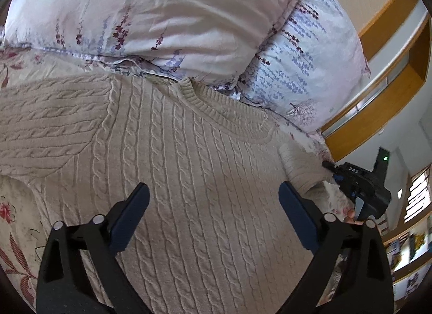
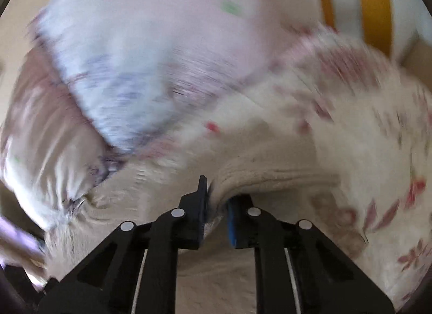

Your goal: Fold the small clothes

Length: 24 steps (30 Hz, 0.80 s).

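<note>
A beige cable-knit sweater (image 1: 189, 157) lies flat on the bed, its ribbed collar (image 1: 216, 106) toward the pillows. My left gripper (image 1: 213, 195) is open and empty, hovering over the sweater's chest. My right gripper (image 1: 332, 168) shows at the sweater's right edge in the left wrist view. In the blurred right wrist view it (image 2: 216, 195) is shut on a fold of the sweater's sleeve (image 2: 270, 171).
Two floral pillows (image 1: 162, 17) (image 1: 302, 65) lie just beyond the collar. A flowered bedsheet (image 1: 16, 206) lies under the sweater. A wooden headboard (image 1: 378, 92) and shelves (image 1: 410, 246) stand to the right.
</note>
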Motion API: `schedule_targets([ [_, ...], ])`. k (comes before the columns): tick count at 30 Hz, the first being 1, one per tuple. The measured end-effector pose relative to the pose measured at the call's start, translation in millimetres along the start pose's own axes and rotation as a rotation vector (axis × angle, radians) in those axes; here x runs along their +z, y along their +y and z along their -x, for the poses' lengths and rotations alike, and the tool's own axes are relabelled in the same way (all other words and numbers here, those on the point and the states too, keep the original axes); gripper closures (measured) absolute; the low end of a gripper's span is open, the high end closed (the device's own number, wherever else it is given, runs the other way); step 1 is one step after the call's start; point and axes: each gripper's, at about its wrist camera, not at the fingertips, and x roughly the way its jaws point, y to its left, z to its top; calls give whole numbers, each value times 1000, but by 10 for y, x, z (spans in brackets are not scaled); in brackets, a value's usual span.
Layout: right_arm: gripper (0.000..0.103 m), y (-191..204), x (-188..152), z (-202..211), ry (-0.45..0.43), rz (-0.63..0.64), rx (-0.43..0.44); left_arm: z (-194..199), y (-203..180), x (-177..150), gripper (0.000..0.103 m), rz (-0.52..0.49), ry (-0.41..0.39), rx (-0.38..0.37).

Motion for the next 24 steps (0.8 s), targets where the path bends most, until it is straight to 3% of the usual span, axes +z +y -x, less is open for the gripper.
schedule_targets([
  [3, 88, 675, -58, 65, -17, 206, 130, -3, 63, 22, 13, 56, 0, -43],
  [5, 80, 1200, -248, -74, 109, 357, 277, -12, 88, 21, 17, 85, 0, -61],
  [7, 59, 1466, -459, -246, 254, 412, 397, -25, 124, 15, 18, 118, 7, -78],
  [8, 58, 1583, -602, -365, 326, 431, 420, -31, 148, 9, 20, 135, 11, -86],
  [10, 58, 1627, -735, -469, 382, 437, 423, -50, 191, -3, 22, 164, 24, -91],
  [15, 52, 1154, -775, -387, 400, 313, 365, -134, 263, 17, 27, 217, 49, -94],
  [20, 52, 97, -633, -217, 369, -73, 318, -281, 338, 83, 44, 301, 72, -117],
  [24, 54, -695, -556, -133, 279, -331, 265, -395, 400, 104, 57, 340, 86, -112],
])
